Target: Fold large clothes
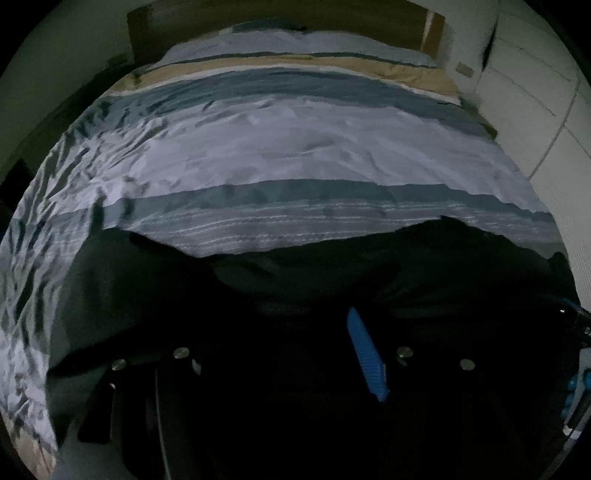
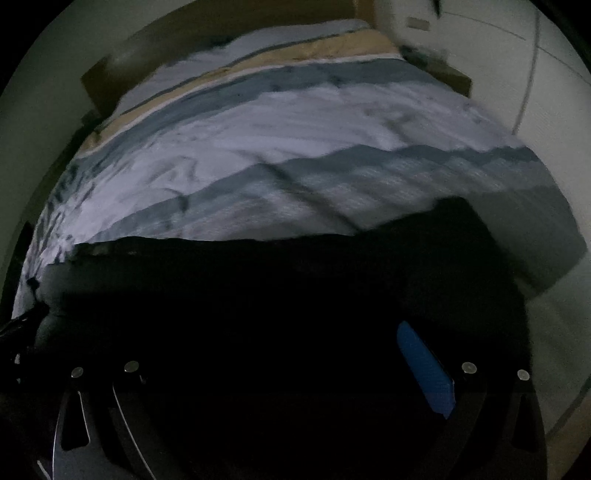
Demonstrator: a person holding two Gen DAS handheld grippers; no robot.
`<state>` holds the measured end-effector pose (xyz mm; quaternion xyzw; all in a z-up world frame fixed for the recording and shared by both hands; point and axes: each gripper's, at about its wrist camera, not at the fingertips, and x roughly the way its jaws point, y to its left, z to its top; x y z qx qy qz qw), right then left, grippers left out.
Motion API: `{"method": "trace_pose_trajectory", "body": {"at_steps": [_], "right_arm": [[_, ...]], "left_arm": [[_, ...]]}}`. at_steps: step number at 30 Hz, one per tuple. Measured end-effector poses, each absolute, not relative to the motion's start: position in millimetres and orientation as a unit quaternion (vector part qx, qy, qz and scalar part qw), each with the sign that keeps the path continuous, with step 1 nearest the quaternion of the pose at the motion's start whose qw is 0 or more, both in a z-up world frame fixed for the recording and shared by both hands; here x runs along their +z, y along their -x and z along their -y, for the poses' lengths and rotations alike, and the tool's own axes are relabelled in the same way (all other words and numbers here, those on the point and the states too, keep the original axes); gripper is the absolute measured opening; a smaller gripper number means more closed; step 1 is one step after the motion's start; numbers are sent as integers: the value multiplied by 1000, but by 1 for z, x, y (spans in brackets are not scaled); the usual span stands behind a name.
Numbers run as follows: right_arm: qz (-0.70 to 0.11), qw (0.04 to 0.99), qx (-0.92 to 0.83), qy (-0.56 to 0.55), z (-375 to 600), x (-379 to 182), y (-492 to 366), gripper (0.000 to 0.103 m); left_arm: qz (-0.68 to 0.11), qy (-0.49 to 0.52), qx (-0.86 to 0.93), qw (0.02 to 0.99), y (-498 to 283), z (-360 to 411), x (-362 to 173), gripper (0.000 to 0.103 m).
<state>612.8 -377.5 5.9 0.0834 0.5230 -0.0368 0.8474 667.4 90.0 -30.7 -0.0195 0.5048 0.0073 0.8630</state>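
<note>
A large dark garment (image 1: 258,273) lies spread across the near end of the bed, its far edge running across the striped duvet (image 1: 295,147). My left gripper (image 1: 291,314) hangs just over it, jaws apart. Only one blue pad (image 1: 365,354) shows, and nothing presses on it. In the right wrist view the same garment (image 2: 295,266) fills the lower half. My right gripper (image 2: 291,328) stands over it with jaws wide apart, one blue pad (image 2: 424,369) bare. The other finger of each gripper is lost in the dark.
The room is dim. The duvet (image 2: 295,122) has white, blue-grey and tan bands, with a wooden headboard (image 1: 280,18) beyond. White panelled doors (image 1: 535,92) stand along the bed's right side. Pale floor (image 2: 561,332) shows past the bed's right corner.
</note>
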Motion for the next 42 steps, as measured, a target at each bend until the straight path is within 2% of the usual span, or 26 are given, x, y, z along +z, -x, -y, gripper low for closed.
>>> {"method": "trace_pose_trajectory", "body": {"at_steps": [13, 27, 31, 34, 42], "right_arm": [[-537, 841, -63, -32, 407, 32, -565, 103], [-545, 836, -42, -57, 416, 49, -521, 103], [-547, 832, -43, -74, 421, 47, -516, 103], [-552, 829, -38, -79, 422, 44, -514, 103], [-556, 827, -40, -73, 426, 36, -513, 103]], "left_arm": [[-477, -5, 70, 876, -605, -131, 6, 61], [-463, -21, 90, 882, -552, -154, 28, 61], [-464, -8, 98, 880, -542, -166, 28, 63], [-463, 4, 104, 880, -536, -180, 26, 71], [-478, 52, 115, 869, -515, -239, 7, 71]]}}
